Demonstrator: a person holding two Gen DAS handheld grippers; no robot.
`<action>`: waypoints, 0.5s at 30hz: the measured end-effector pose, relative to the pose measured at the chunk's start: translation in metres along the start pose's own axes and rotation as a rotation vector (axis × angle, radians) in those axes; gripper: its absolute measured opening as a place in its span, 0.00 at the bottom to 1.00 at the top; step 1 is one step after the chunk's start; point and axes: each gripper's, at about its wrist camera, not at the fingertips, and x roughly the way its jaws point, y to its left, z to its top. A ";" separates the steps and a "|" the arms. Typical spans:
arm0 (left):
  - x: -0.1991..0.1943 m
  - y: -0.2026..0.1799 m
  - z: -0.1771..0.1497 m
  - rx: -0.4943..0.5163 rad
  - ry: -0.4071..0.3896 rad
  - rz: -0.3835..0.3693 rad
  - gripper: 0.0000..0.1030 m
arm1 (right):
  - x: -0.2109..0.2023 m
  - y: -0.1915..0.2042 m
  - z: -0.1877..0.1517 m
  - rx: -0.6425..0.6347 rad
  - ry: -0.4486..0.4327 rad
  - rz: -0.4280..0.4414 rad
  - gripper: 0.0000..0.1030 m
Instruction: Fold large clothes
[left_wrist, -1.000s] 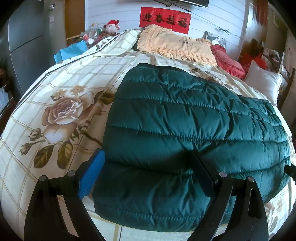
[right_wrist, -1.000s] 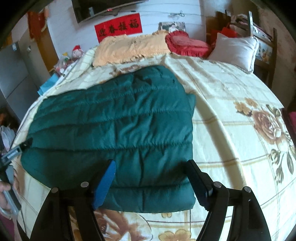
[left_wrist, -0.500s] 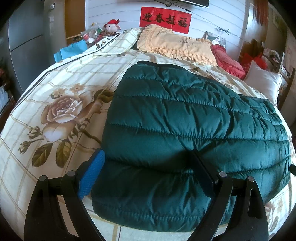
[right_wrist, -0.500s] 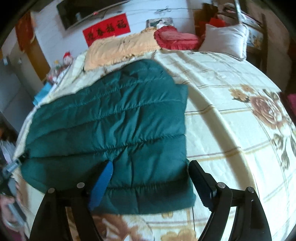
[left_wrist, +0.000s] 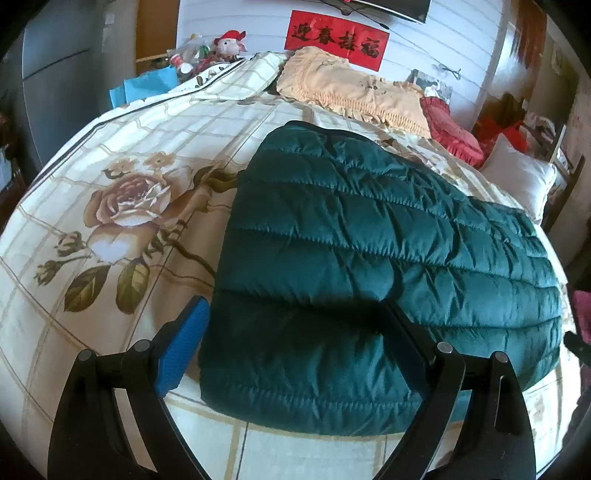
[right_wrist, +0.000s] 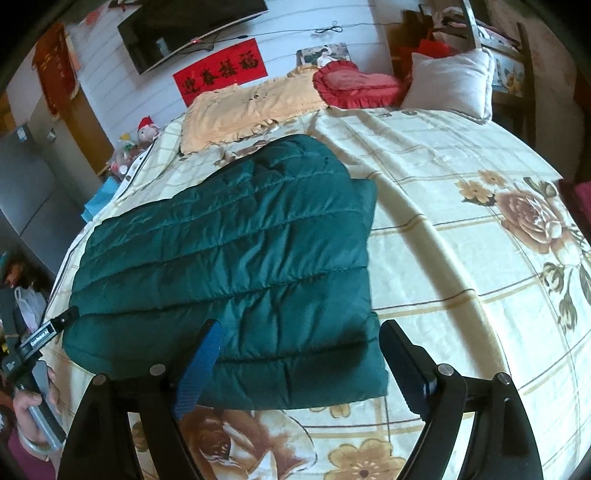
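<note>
A dark green quilted jacket (left_wrist: 369, 258) lies folded into a flat rectangle on the floral bedspread (left_wrist: 110, 147). In the left wrist view my left gripper (left_wrist: 291, 310) stands open over the jacket's near left corner; its blue pad is beside the edge and its dark finger is over the fabric, neither pressing. In the right wrist view the jacket (right_wrist: 240, 258) fills the left half. The jaws of my right gripper (right_wrist: 301, 326) are opening above its near right corner, with the fabric below the pads, not pinched. The left gripper (right_wrist: 48, 332) shows at the far left, held by a hand (right_wrist: 29, 402).
At the head of the bed lie an orange frilled pillow (left_wrist: 351, 96), a red heart cushion (right_wrist: 354, 85) and a white pillow (right_wrist: 450, 81). A stuffed toy (left_wrist: 231, 38) and clutter sit at the far left corner. A grey cabinet (left_wrist: 55, 74) stands left of the bed.
The right gripper's jaws have spread wider and its view has rolled and lifted slightly. The jacket lies as before. The left gripper has barely shifted.
</note>
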 end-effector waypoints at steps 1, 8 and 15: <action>-0.002 0.002 0.000 -0.007 0.000 -0.007 0.90 | 0.001 0.001 0.000 -0.002 0.002 0.001 0.83; -0.007 0.014 0.001 -0.038 0.003 -0.041 0.90 | 0.009 0.000 0.002 -0.008 0.023 -0.004 0.86; -0.004 0.025 0.002 -0.058 0.021 -0.063 0.90 | 0.017 -0.010 0.004 0.020 0.047 0.003 0.88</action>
